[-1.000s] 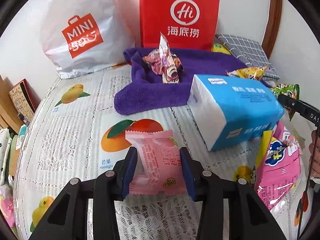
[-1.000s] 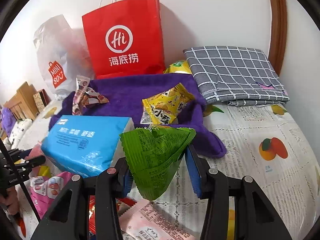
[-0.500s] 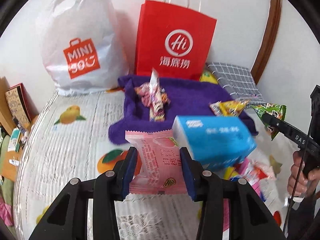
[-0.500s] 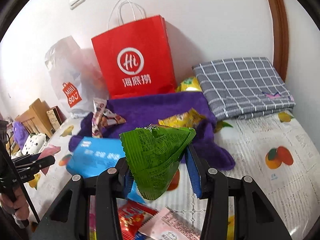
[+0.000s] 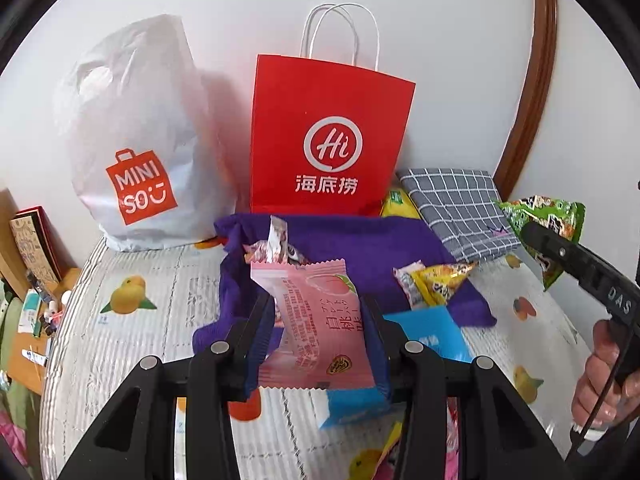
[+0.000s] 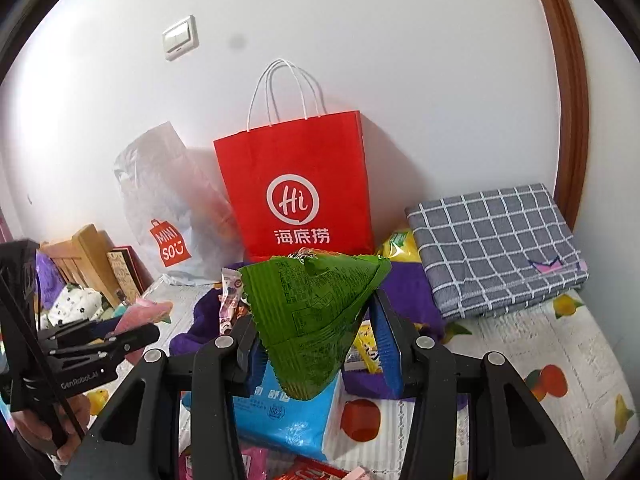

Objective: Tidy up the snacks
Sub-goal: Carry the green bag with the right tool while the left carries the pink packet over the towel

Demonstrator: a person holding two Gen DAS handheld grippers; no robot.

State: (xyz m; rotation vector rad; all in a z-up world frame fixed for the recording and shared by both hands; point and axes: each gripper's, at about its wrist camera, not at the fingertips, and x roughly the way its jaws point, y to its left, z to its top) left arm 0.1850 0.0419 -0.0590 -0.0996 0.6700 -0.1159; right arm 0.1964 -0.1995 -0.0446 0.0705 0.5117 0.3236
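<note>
Your 2 wrist views each look forward and slightly down over the bed (image 5: 132, 344), facing the wall; both share the red paper bag (image 5: 326, 140) (image 6: 296, 188).

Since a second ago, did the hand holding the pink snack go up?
Yes. The left gripper with the pink peach snack rose: the red Haidilao bag now sits lower in view, handles showing.
</note>
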